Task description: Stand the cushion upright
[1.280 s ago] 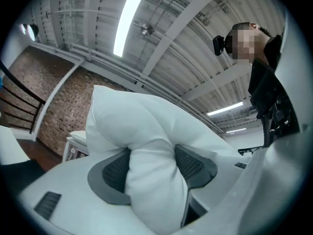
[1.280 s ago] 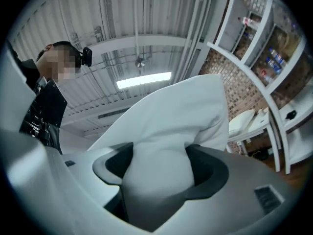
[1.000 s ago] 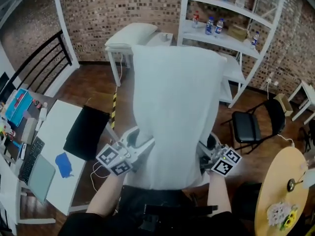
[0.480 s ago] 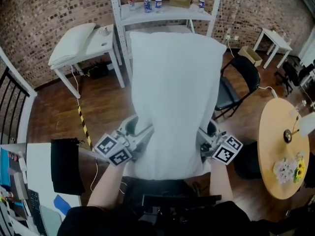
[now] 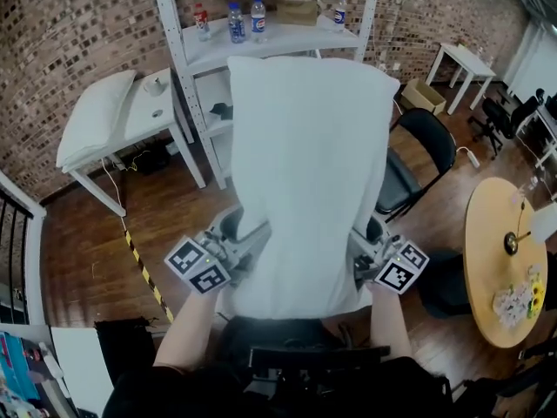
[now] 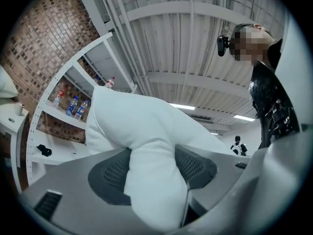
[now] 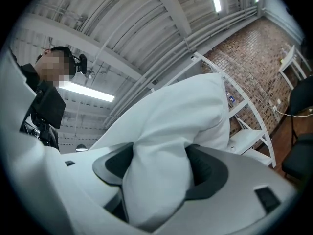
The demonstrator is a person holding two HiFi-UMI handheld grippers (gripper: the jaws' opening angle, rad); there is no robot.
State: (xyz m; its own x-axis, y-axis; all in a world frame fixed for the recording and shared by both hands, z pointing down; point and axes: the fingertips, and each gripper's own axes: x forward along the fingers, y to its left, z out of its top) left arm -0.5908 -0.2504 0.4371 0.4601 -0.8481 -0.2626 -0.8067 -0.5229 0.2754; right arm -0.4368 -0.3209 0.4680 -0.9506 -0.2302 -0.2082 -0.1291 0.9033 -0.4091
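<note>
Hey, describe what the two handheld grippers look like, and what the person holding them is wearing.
Both the left gripper and right gripper have pale grey bodies, two broad jaws lined with dark, mesh-textured pads, and a cube of black-and-white square markers. The person wears dark clothing; the forearms are unsleeved.

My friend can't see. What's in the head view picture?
A person holds up a big white cushion, the left gripper and right gripper each clamped on a lower side. Behind it are a shelf with bottles and a black chair.
</note>
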